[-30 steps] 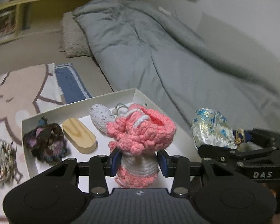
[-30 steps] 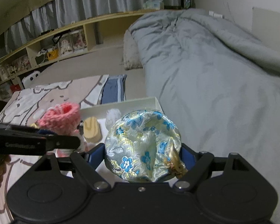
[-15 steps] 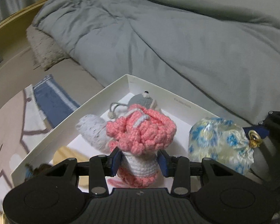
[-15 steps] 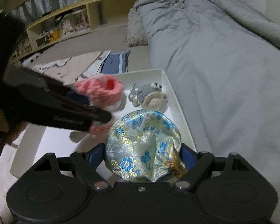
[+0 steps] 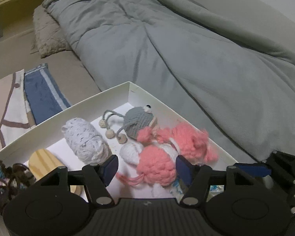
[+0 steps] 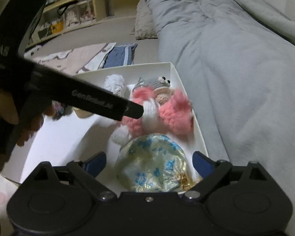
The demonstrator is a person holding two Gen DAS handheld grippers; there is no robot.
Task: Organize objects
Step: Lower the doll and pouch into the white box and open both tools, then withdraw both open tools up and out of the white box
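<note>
A pink and white crochet toy point(image 5: 163, 153) lies blurred in the white box point(image 5: 100, 98), between the wide-apart fingers of my left gripper point(image 5: 146, 166), which is open. It also shows in the right wrist view point(image 6: 163, 112). A silky floral pouch point(image 6: 153, 169) lies in the box's near right corner between the spread fingers of my right gripper point(image 6: 149, 162), which is open. The left gripper's body point(image 6: 84, 100) crosses the right wrist view.
In the box are a grey crochet frog point(image 5: 137, 122), a pale yarn ball point(image 5: 86, 139), a wooden oval point(image 5: 43, 163) and a dark yarn bundle point(image 5: 4, 182). A grey duvet point(image 5: 186, 49) lies right of the box; a printed blanket point(image 5: 13, 106) lies left.
Both grippers opened. The pink toy dropped from the left gripper into the box and the floral pouch left the right gripper's grasp and lies in the box corner.
</note>
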